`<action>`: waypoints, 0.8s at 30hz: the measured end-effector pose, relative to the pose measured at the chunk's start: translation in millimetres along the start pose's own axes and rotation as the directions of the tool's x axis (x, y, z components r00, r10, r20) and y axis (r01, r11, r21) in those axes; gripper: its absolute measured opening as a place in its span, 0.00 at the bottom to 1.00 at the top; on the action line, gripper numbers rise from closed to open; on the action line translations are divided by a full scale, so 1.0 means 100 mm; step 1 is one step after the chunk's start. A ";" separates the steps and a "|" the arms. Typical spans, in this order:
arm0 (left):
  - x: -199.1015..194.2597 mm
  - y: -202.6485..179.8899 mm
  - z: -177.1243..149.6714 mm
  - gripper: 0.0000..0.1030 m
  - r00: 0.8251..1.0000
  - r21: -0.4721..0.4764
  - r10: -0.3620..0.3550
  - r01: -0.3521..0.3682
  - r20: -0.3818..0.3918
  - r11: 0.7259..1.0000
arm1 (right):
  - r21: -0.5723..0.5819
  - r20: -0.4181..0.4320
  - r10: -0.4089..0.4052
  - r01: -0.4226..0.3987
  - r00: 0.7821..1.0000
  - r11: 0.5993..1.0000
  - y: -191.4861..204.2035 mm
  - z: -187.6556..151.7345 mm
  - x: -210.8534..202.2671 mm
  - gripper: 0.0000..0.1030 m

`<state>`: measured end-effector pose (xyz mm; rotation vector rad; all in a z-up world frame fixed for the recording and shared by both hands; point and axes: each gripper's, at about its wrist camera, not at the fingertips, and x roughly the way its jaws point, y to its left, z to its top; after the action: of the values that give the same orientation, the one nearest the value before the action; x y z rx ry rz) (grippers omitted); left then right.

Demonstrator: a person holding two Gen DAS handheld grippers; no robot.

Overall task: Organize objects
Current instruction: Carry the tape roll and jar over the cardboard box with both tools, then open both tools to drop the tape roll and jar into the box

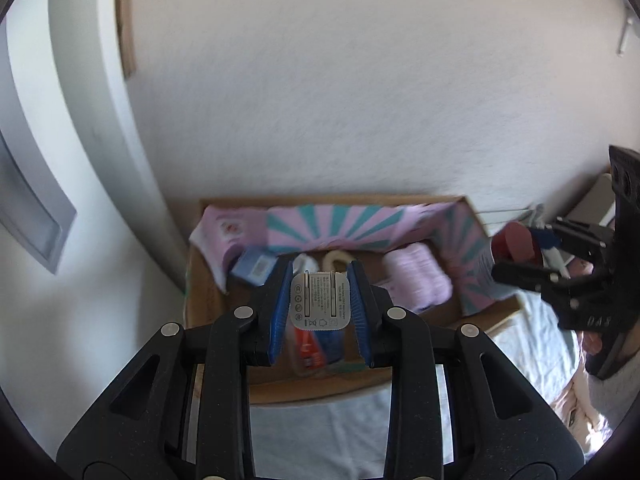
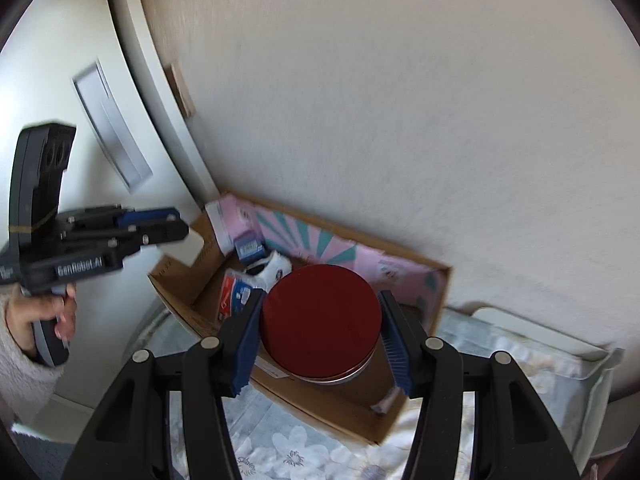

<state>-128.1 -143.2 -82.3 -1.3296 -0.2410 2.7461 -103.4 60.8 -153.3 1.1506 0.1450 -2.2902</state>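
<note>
Both loads hang over the cardboard box (image 1: 492, 322), neither dropped. Left gripper (image 1: 320, 300) clamped on white charger (image 1: 319, 301), near edge. Right gripper (image 2: 320, 332) clamped on red-lidded tin (image 2: 320, 320). Box already holds a tube, blue packet, pink cloth; 2 placements left, I judge.

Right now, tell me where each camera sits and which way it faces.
Left wrist: rides the left gripper, facing down into the cardboard box by the wall; jaws clamp a white charger; right gripper at right.
Right wrist: rides the right gripper, facing the same box; jaws hold a red-lidded jar; left gripper and hand at left.
Shared: box, both grippers.
</note>
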 end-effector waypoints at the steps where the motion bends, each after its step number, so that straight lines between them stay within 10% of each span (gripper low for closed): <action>1: 0.06 0.04 -0.02 0.25 1.000 -0.001 0.005 -0.005 -0.012 1.000 | -0.001 -0.015 0.005 -0.005 1.000 1.000 0.02 -0.02 0.08 0.50; 18: 0.50 0.23 -0.20 0.27 0.999 -0.036 0.031 -0.033 -0.043 0.999 | 0.007 -0.109 0.032 -0.031 0.994 0.999 0.16 -0.12 0.53 0.50; 20: 0.48 0.20 -0.18 0.54 0.998 -0.035 0.048 -0.050 -0.036 0.998 | -0.009 -0.110 0.035 -0.036 0.993 0.999 0.22 -0.10 0.54 0.52; 21: 0.48 0.18 -0.16 1.00 0.997 -0.026 0.063 -0.064 -0.039 0.998 | -0.014 -0.098 0.031 -0.033 0.995 0.999 0.24 -0.09 0.53 0.56; 23: 0.51 0.15 -0.18 1.00 0.998 -0.016 0.060 -0.060 -0.034 0.998 | -0.024 -0.061 -0.004 0.002 0.998 1.000 0.28 -0.07 0.48 1.00; 24: 0.54 0.13 -0.19 1.00 0.998 -0.017 0.047 -0.047 -0.034 0.999 | -0.026 -0.046 -0.017 0.015 0.999 1.000 0.28 -0.06 0.45 1.00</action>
<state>-147.0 -146.5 -138.2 -1.4018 -0.2348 2.7635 -105.9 19.7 -187.6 1.1940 0.2013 -2.2701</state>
